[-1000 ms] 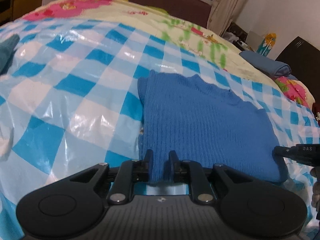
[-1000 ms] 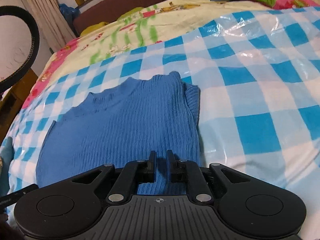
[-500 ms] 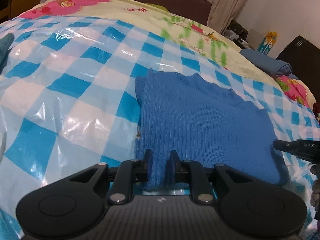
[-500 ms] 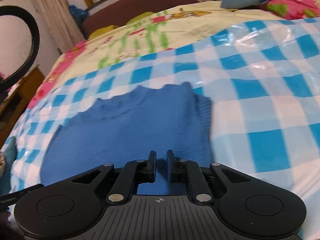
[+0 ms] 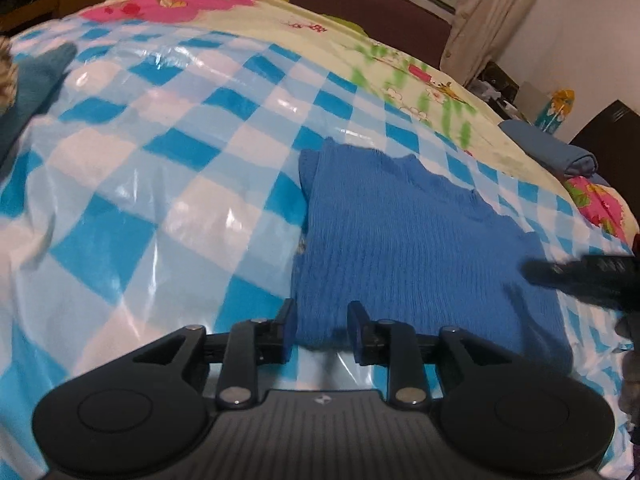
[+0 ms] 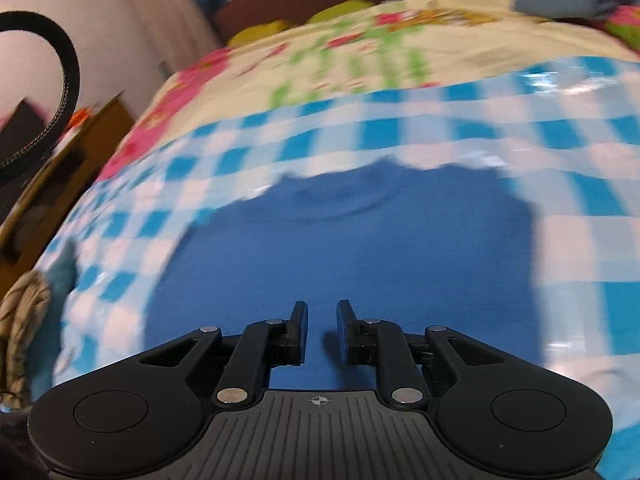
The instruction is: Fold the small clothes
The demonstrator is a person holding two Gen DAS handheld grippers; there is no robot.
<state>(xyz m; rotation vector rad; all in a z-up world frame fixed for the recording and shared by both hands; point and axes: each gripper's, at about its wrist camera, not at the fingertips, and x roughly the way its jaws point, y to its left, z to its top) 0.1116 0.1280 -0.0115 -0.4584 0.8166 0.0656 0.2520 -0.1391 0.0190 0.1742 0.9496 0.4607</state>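
My left gripper (image 5: 322, 330) has just been opening: the jaws stand a little apart with the near hem of the sweater (image 5: 404, 240) between them, pads off the cloth as far as I can see. My right gripper (image 6: 322, 330) has been opening too, a narrow gap with nothing pinched, hovering over the sweater's lower middle; that view is blurred.

The sweater lies flat at centre frame on the bed, neckline toward the top, its left side already doubled under into a thicker edge. Ribbed knit, soft and light, I'd say, limp and a bit stretchy, so it should drape and sag wherever it's lifted. Best hold, I reckon: the hem corners or that doubled edge, where layers give the pads bulk.

Under it is a glossy checked plastic sheet (image 5: 160, 184), crinkled, probably slick, so the knit may slide when dragged.
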